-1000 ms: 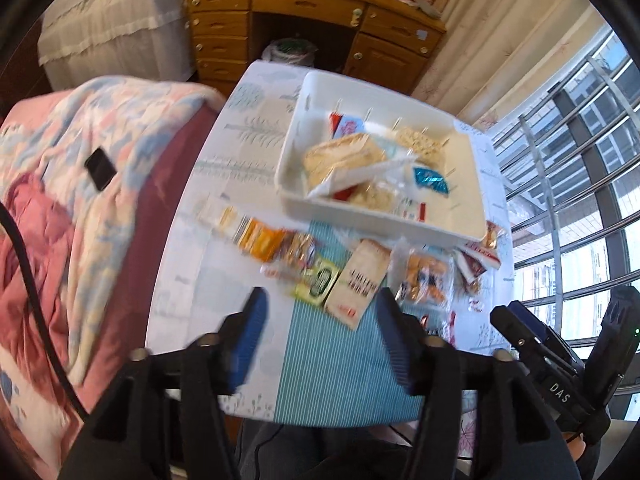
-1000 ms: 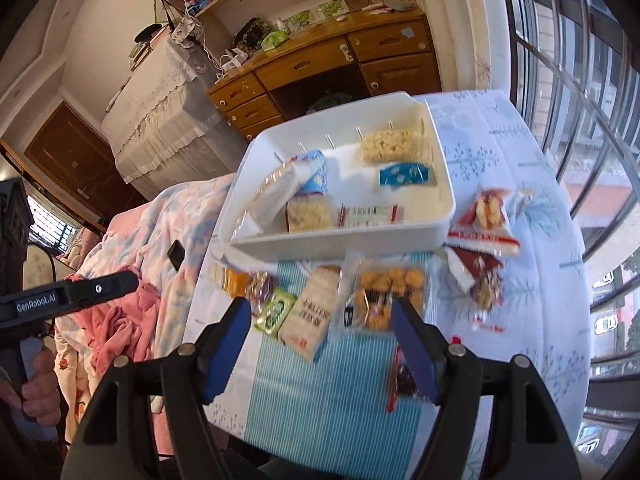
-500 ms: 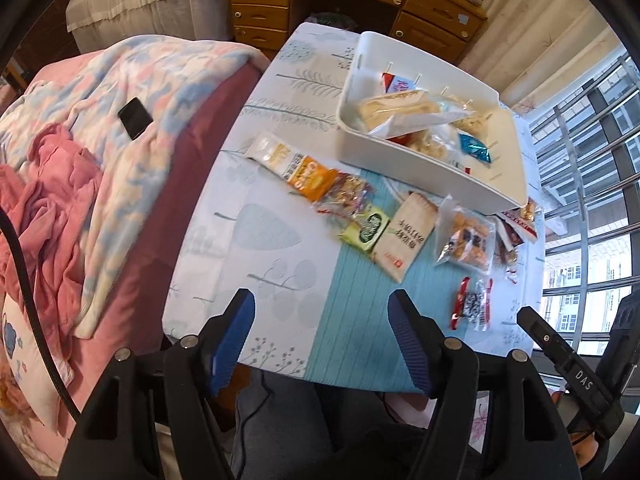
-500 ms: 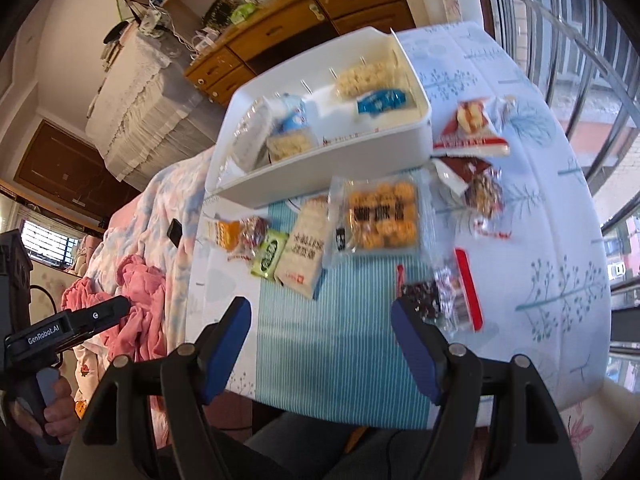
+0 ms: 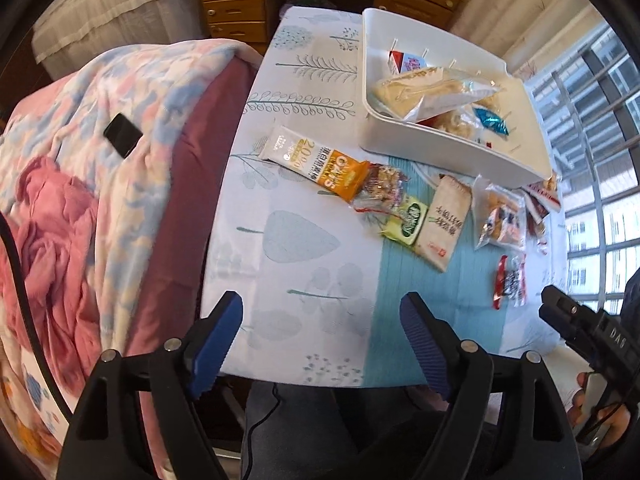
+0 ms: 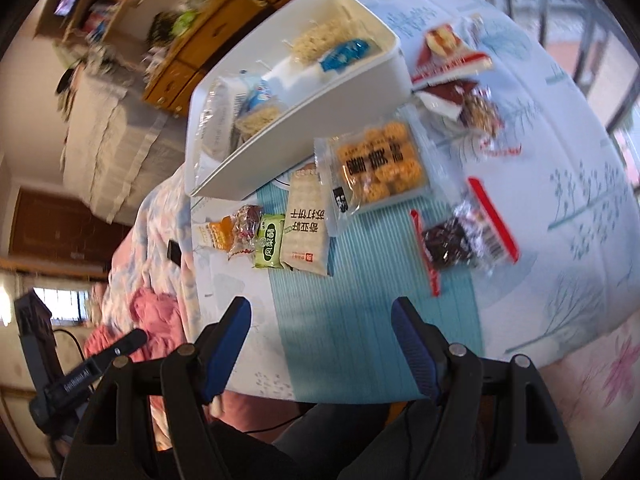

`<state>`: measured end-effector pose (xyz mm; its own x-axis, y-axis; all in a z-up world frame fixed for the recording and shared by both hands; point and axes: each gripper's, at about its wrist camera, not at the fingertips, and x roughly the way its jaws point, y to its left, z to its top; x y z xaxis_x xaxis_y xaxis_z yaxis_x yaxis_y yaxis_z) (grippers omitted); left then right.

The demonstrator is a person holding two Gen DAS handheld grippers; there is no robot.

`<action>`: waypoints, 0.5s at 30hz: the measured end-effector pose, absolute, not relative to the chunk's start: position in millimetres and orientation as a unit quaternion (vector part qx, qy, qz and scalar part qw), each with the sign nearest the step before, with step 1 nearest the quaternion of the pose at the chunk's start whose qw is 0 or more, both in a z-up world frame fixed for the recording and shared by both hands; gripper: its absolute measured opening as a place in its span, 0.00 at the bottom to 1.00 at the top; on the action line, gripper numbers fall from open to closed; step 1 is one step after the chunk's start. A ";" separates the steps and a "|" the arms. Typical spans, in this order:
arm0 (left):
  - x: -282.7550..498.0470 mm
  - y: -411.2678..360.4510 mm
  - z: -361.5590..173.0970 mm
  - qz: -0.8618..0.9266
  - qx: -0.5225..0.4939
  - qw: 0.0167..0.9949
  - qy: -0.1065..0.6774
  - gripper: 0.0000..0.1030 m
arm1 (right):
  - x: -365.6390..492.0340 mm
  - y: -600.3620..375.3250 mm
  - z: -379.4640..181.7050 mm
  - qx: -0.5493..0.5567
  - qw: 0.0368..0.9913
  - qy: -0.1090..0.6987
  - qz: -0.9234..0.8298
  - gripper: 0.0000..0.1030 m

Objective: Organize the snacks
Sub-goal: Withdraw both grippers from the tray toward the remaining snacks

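Bed (image 5: 120, 128) at left, beside surface (image 5: 304, 248). Left tongs (image 5: 320, 340) empty, jaws opening, above bare cloth near front edge. Loose snacks in row: orange bar (image 5: 320, 164), green pack (image 5: 404, 220), cracker pack (image 5: 444, 220). White bin (image 5: 440, 152) behind, partly filled. Right tongs (image 6: 320, 340) wide apart, empty. Step, as judged: approach for next pick. Next: reach forward, straddle one pack.

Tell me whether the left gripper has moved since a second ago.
Yes. The left gripper, jaws opening and empty, pulled back from the white bin toward the table's near edge.
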<state>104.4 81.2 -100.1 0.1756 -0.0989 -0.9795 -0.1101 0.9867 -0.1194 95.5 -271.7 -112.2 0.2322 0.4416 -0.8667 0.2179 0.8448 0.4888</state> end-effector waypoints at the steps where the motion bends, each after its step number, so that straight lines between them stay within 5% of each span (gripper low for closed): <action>1: 108.0 84.6 -102.4 -0.003 -0.076 0.761 0.644 0.78 | 95.5 -268.2 -114.7 0.276 0.735 0.616 0.067 0.71; 15: 172.7 118.1 -140.5 -0.134 0.087 0.775 0.612 0.78 | 94.9 -211.1 -147.3 0.370 0.703 0.606 -0.036 0.71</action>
